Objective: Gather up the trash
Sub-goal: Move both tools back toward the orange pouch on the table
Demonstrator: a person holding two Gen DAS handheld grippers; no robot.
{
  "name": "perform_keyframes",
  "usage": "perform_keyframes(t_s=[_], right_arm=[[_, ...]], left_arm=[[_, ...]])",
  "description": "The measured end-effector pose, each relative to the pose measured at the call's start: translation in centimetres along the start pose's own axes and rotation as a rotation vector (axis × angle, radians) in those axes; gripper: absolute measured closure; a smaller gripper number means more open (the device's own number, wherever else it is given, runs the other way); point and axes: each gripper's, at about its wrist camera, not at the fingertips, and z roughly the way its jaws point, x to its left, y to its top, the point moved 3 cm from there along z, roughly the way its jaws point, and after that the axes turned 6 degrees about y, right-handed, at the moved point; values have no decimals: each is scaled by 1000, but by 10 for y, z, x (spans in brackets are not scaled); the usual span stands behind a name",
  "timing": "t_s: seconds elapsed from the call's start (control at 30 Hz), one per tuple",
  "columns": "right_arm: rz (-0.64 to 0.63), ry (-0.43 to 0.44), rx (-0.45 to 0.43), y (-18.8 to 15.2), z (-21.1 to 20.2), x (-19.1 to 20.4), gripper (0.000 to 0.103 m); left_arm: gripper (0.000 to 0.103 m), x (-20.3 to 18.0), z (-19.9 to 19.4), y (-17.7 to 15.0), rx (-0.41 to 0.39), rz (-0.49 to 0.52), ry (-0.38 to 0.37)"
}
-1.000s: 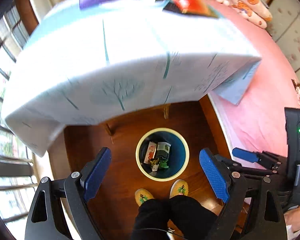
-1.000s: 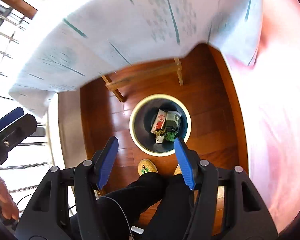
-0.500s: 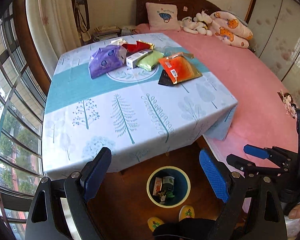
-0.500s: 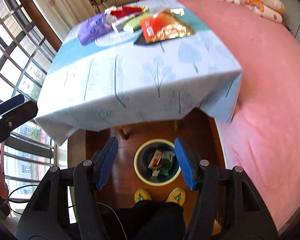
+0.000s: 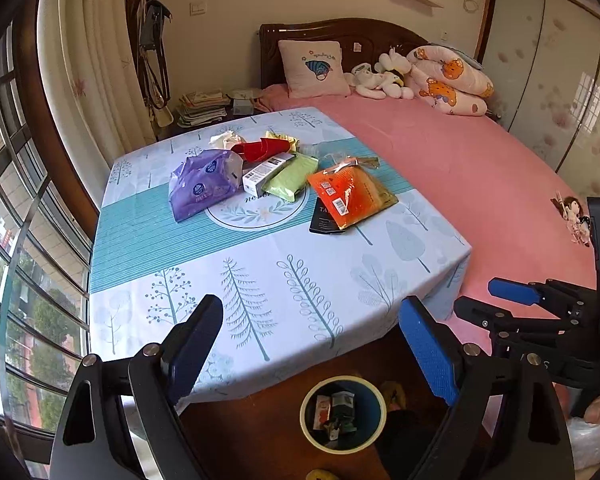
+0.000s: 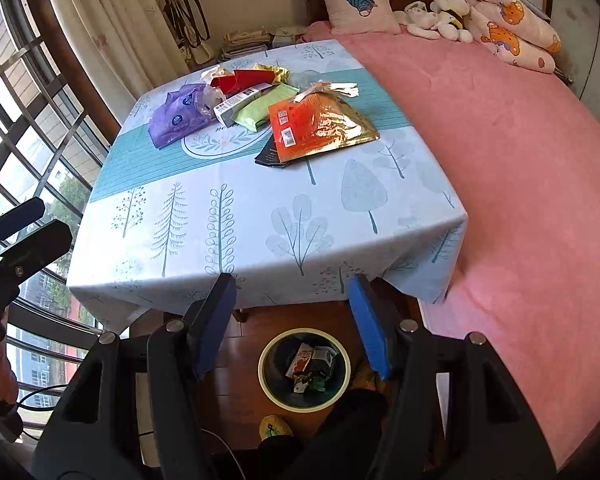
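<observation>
both tongs, left [image 5: 312,354] and right [image 6: 292,322], gape empty. the litter heap, glossy orange foil packet [image 6: 314,126] nearest, sits mid desk; a careless grab might snag the tree-print tablecloth [image 6: 260,216] instead.

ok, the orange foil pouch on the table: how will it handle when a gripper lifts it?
The orange pouch lies flat and creased, so it is probably floppy and light and may sag from a grip at one edge. Its glossy foil may be slippery between the jaws. It overlaps a black packet, which might shift if the pouch is dragged.
</observation>
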Motion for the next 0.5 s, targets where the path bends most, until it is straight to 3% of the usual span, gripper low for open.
perform_keyframes(t_s=[0.27,0.5], right_arm=[[-59,30,-32,85,56,-46,47],[-142,84,48,171,140,-104,52]], left_arm=[[12,-4,102,63,102,-139,-40],[12,-20,227,118,253,-251,-37]])
